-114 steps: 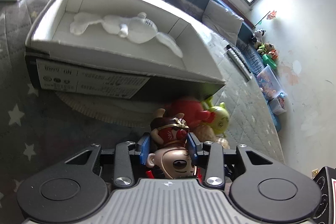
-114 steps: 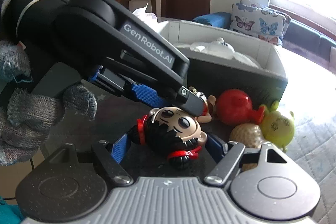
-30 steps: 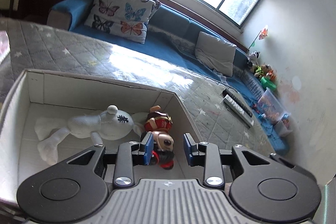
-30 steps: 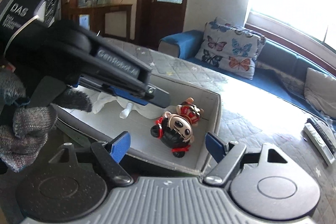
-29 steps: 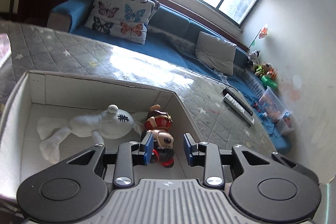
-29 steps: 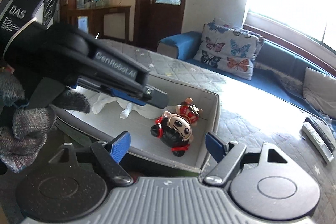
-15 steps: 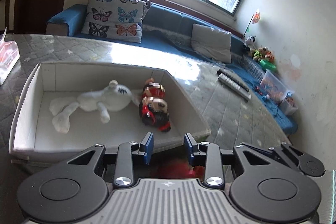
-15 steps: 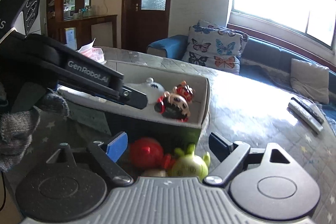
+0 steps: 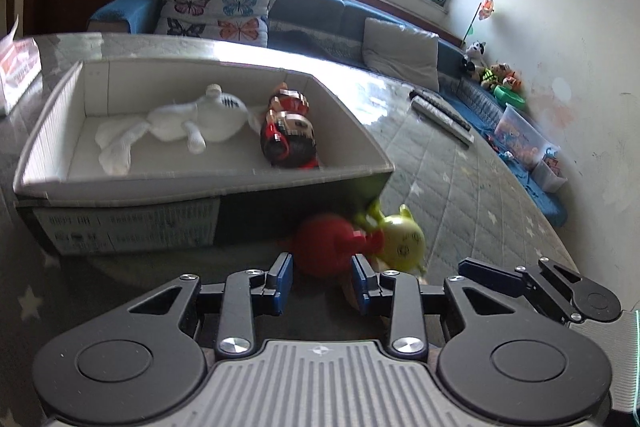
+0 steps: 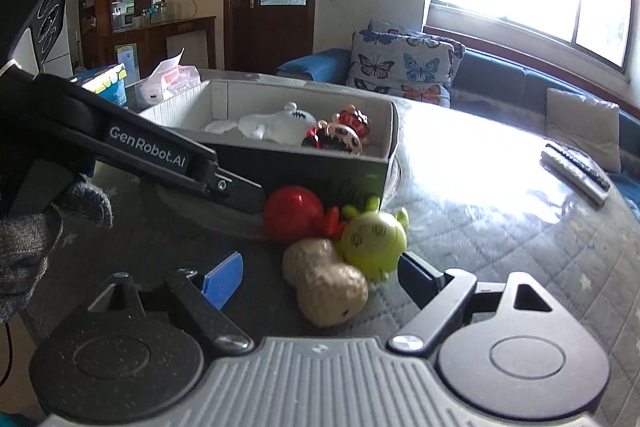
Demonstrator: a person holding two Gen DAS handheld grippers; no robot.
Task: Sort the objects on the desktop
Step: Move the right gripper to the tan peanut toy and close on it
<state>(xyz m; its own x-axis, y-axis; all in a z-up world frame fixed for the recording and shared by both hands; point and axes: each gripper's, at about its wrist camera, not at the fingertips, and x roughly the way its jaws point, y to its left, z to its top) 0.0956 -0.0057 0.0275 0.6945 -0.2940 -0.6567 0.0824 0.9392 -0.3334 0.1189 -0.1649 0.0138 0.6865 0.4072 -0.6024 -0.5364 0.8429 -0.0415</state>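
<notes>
An open cardboard box (image 9: 200,183) (image 10: 384,131) holds a white plush toy (image 9: 188,123) (image 10: 272,123) and a red-and-black doll figure (image 9: 288,131) (image 10: 340,135). In front of it on the table lie a red toy (image 9: 328,243) (image 10: 292,211), a yellow-green toy (image 9: 400,239) (image 10: 372,235) and a beige peanut-shaped toy (image 10: 324,283). My left gripper (image 9: 322,281) is open and empty, its blue pads on either side of the red toy. My right gripper (image 10: 320,277) is open wide around the peanut toy.
Two remote controls (image 9: 440,111) (image 10: 576,167) lie on the quilted table cover to the right. A tissue pack (image 10: 168,83) and a blue box (image 10: 104,83) sit behind the cardboard box. A sofa with butterfly pillows (image 9: 224,7) runs along the far side.
My left gripper let go of the doll figure inside the box, pulled back and dropped to the red toy. My right gripper also came down over the toys in front of the box.
</notes>
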